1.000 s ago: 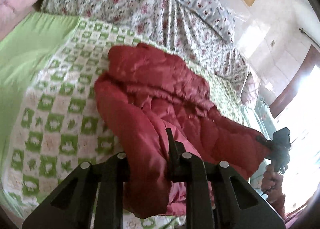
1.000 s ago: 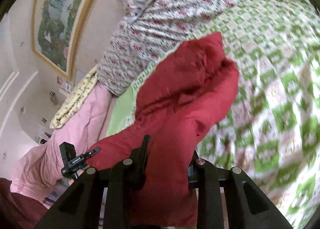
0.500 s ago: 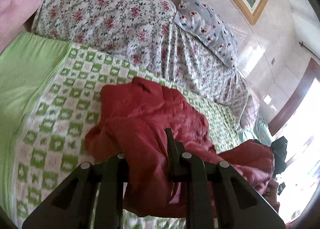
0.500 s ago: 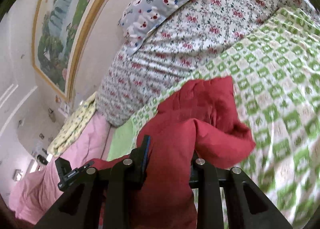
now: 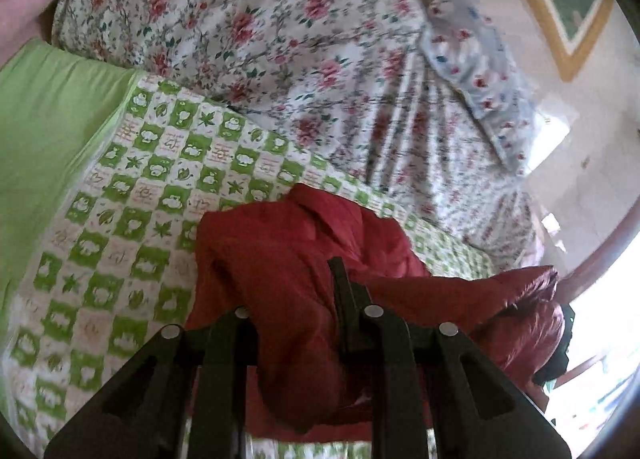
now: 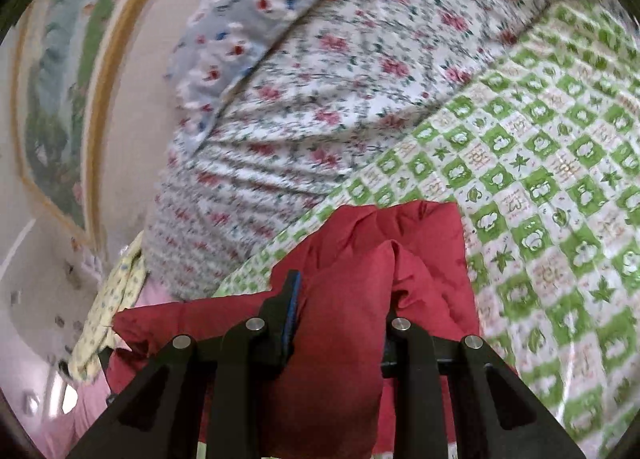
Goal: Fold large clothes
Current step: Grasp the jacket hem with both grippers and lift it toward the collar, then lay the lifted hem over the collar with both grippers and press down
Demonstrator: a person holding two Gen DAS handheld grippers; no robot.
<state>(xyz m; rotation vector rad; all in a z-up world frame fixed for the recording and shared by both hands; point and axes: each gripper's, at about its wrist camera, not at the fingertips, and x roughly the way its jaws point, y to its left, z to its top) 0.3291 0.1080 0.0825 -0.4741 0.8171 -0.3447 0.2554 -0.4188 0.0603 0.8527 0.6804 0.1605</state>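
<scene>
A puffy red jacket point(image 5: 288, 259) hangs between both grippers over the green-and-white checked blanket point(image 5: 132, 195). My left gripper point(image 5: 296, 299) is shut on a thick bunch of the jacket; only its right finger shows, the left one is buried in cloth. My right gripper point(image 6: 340, 307) is shut on another bunch of the jacket point(image 6: 352, 291); its left finger with a blue pad shows. The far end of the jacket point(image 6: 424, 227) touches the blanket point(image 6: 560, 187). The other gripper point(image 5: 564, 351) shows dark at the right edge of the left wrist view.
A floral quilt point(image 5: 280, 43) is piled at the head of the bed, with a grey spotted pillow point(image 5: 476, 67) on it. A plain green sheet point(image 5: 44, 131) lies at the left. A framed painting point(image 6: 60, 91) hangs on the wall. Pink and yellow bedding point(image 6: 108, 299) lies beyond.
Both grippers have lifted and pulled back with the jacket in them. The jacket has come up off the blanket and bunched toward me; the views tilt up to the quilt and wall.
</scene>
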